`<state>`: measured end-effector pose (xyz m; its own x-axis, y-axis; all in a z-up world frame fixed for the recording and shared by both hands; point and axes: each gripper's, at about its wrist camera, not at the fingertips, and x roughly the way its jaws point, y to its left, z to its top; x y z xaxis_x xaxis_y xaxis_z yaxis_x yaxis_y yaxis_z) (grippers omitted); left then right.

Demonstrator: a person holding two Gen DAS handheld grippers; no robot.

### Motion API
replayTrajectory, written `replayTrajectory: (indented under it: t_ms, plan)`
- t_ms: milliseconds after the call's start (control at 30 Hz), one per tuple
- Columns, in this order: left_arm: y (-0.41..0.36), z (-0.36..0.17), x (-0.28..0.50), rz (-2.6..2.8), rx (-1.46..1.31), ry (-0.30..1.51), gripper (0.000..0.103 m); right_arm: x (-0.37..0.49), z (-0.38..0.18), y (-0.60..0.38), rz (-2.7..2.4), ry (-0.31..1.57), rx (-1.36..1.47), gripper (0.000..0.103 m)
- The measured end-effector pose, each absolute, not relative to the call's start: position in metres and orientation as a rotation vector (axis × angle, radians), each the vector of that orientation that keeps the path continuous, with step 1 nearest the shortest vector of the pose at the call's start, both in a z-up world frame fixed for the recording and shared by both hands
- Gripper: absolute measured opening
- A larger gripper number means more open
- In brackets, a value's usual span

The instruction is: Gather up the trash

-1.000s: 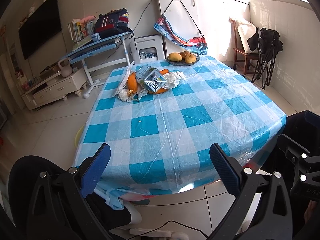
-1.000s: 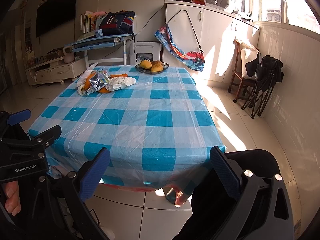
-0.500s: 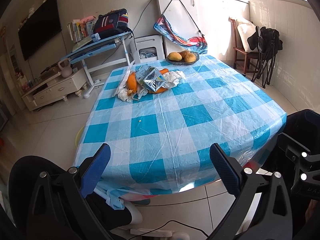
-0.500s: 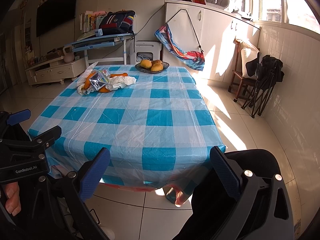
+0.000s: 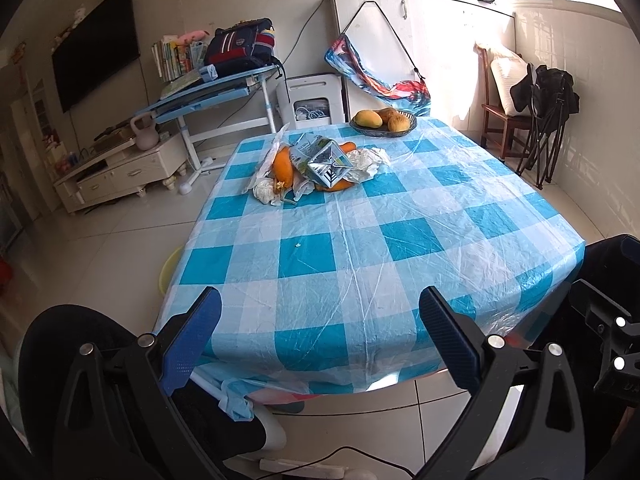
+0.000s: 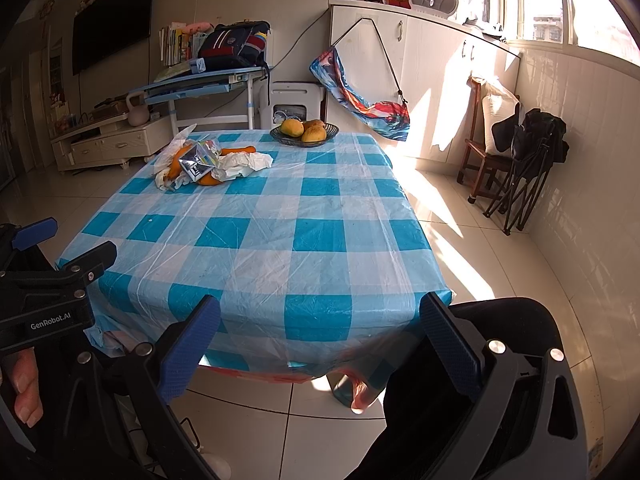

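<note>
Approach step, nothing yet collected: both tongs held short of the near edge of the bench (image 5: 344, 240) draped in a blue-and-white checked plastic cloth, aimed across it at the rubbish on the far left part. Left tongs (image 5: 320, 334) spread wide, blue pads far apart, nothing between them; right tongs (image 6: 320, 334) likewise fully parted and empty. Trash gathered in one heap (image 5: 316, 166): a crushed silver-lined carton (image 5: 326, 160) on top, crumpled white paper (image 5: 368, 160) on its right side, a thin clear plastic wrapper (image 5: 266, 160) on the left edge, and orange peel pieces (image 5: 284, 166) tucked under and beside, at least three visible (exact count hard to tell, since the carton covers part of them). One small pale crumb (image 5: 298, 245) lying alone on a blue square, well apart from the heap, nearer the tongs. Behind the heap, one dark shallow bowl (image 5: 382, 130) holding three yellow-brown fruits, probably not rubbish and best left alone. Next move, as a judgement: reaching forward over the cloth toward the heap, closing on the carton or the paper first as the easiest loose pieces; no bin clearly identifiable in either view, so the drop-off place uncertain.
</note>
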<state>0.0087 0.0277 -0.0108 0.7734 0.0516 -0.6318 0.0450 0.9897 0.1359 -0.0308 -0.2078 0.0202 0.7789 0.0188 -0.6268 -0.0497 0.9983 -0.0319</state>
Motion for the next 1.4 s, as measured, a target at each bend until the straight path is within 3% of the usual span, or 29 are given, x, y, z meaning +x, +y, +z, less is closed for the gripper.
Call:
replayTrajectory:
  t_ms: [1400]
  plan:
    - [0.017, -0.001, -0.002, -0.032, 0.168, 0.641, 0.096, -0.027, 0.028, -0.196, 0.060, 0.640, -0.071, 0.095]
